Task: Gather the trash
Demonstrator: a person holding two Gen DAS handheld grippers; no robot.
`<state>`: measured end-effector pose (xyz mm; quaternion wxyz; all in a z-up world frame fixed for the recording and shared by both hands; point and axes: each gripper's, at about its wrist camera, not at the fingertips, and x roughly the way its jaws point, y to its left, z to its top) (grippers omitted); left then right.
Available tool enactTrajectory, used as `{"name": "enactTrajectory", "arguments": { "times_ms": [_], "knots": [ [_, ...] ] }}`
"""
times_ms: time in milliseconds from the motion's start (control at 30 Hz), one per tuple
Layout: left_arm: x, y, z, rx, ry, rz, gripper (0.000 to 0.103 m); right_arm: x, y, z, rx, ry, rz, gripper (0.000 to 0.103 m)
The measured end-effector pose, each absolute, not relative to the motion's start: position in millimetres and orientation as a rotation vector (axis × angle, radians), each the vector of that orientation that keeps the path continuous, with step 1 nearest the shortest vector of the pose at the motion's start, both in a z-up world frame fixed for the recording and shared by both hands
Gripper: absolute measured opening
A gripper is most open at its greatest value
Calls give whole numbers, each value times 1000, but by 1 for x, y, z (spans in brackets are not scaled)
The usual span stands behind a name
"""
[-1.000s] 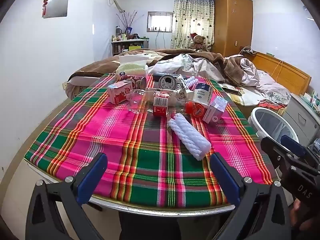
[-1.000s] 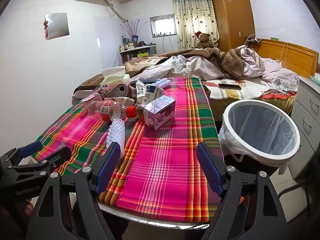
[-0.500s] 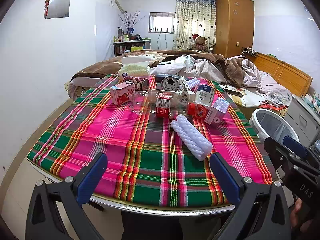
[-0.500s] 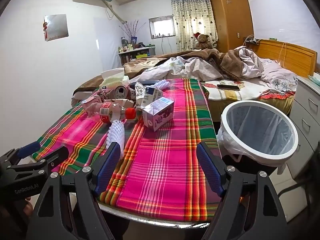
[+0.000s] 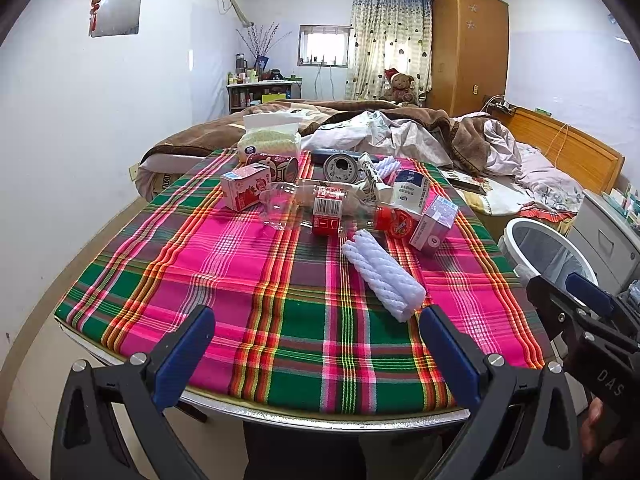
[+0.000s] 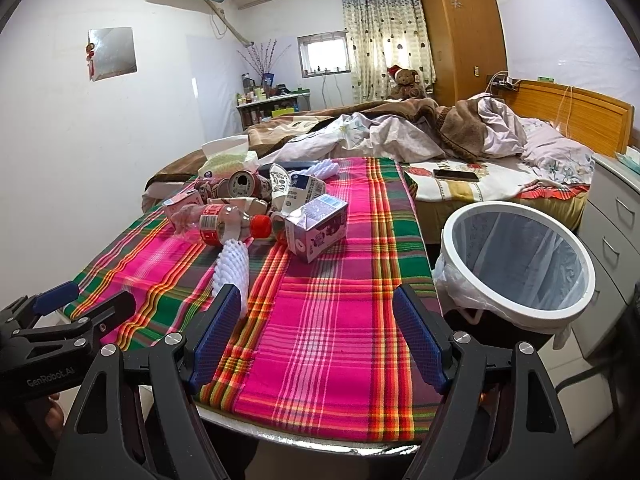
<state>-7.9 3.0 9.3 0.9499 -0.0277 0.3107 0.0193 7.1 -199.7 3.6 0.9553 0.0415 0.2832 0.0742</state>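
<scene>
progress: nothing collected, bin [image 6: 516, 312] looks empty | trash pile [image 5: 340, 208] on worktop [image 5: 280, 320], bin beside it | left tool [image 5: 316, 344], right tool [image 6: 316, 336]: both apart, empty

The left wrist view looks from just off the near edge of the table with the pink and green plaid cloth [image 5: 248, 280], facing along it toward the far wall with the small window [image 5: 323, 45]. Its own two blue-padded fingers [image 5: 184, 354] fill the lower corners. The white ribbed foam sleeve [image 5: 382, 274] lies near, at centre frame. The right wrist view stands further right at the same edge, facing the same way, with the white-rimmed round bin lined with a clear bag [image 6: 516, 314] at lower right. Both views share the cloth, the foam sleeve [image 6: 232, 268], the litter heap and the unmade bed. Each view catches the other gripper at its outer edge.
</scene>
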Motion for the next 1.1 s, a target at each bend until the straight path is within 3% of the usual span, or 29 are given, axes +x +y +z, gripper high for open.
{"name": "enactTrajectory", "arguments": {
  "times_ms": [1100],
  "knots": [
    [-8,5,8,-55,631,37,103,7,-200,3,82,576,144,80]
  ]
}}
